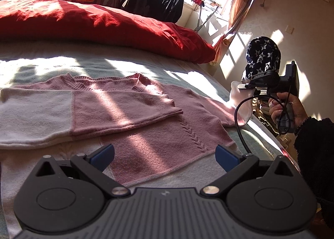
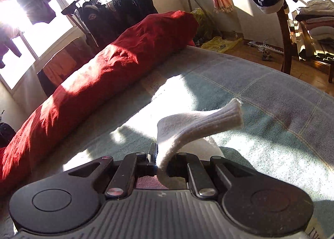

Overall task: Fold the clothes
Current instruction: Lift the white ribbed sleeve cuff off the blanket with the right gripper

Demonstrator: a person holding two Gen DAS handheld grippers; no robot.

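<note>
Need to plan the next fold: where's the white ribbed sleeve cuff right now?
The white ribbed sleeve cuff is pinched in the right gripper, lifted above the blue-green bedspread; in the left wrist view it's at the bed's right edge, beside the pink knitted sweater.

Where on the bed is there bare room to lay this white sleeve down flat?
Bare blanket lies ahead of the right gripper, bordered by the red pillow and the bed's far edge. A narrower strip runs between that pillow and the pink sweater. The near side is crowded: the sweater spreads right up to the open left gripper.
</note>
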